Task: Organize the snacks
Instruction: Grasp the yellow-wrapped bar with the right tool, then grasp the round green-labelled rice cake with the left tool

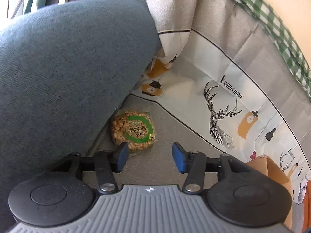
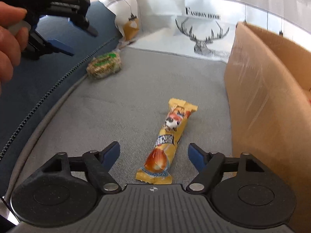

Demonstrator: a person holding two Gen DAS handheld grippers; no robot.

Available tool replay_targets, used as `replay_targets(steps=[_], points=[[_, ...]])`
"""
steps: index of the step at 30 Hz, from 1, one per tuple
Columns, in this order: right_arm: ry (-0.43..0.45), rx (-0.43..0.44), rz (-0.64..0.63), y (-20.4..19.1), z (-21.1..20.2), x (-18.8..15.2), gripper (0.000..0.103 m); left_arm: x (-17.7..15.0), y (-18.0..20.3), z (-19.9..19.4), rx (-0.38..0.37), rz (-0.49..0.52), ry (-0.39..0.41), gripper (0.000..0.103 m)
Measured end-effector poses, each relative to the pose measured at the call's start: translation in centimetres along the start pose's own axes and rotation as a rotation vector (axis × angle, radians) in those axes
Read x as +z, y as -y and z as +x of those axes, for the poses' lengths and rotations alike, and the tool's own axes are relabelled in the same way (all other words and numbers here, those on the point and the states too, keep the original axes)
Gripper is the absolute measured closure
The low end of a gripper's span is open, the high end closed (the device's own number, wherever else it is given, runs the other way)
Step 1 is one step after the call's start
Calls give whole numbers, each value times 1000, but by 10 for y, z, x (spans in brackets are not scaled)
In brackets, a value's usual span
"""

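A round peanut snack (image 1: 133,130) in a clear wrapper with a green ring label lies on the grey fabric surface (image 1: 161,165), against a blue-grey cushion (image 1: 68,77). My left gripper (image 1: 150,153) hovers just short of it, open, with its left pad over the snack's near edge and nothing between the fingers. In the right wrist view the same round snack (image 2: 104,66) lies far left. A long yellow snack bar (image 2: 165,141) lies on the fabric. My right gripper (image 2: 153,151) stands open around its near end, and the pads do not touch it.
A cardboard box (image 2: 262,97) stands right of the bar; its corner (image 1: 272,167) shows in the left wrist view. A white cloth with deer prints (image 1: 213,106) rises behind. A hand (image 2: 9,44) holds the left gripper (image 2: 77,38) above the zipped cushion (image 2: 48,81).
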State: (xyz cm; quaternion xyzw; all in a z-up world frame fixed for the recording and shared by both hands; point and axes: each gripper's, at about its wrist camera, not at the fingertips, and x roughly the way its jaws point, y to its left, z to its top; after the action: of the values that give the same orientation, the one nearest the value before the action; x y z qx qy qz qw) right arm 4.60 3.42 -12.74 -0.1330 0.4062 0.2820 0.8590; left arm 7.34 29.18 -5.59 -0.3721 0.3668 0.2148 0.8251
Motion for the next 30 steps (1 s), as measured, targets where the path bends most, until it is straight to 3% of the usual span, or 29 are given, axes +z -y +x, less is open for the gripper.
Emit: replay_targets(steps=[2,4,6,12,18,28,30], points=[[-18,1,2,1,4,0,62,-1,-1,5,-7,-42,-15,41],[-22,-15,-4,1,7,1,77,-3,-2,11,-6,-93,-32,31],[-17,-15,1,2,6,2,77,-5,-3,18,3,-134,-47,22],[-18,-15,10,4,4,4,77,-3,-1,41,75,-202,-40,16],[-58,-13,34,4,10,5,77,-1,3,63,205,-249,-15,10],[-60,-8,34,4,11,5,77,7,3,104,316,-253,24,11],[-59,-9,34,5,11,5,77,6,6,106,327,-223,36,16]])
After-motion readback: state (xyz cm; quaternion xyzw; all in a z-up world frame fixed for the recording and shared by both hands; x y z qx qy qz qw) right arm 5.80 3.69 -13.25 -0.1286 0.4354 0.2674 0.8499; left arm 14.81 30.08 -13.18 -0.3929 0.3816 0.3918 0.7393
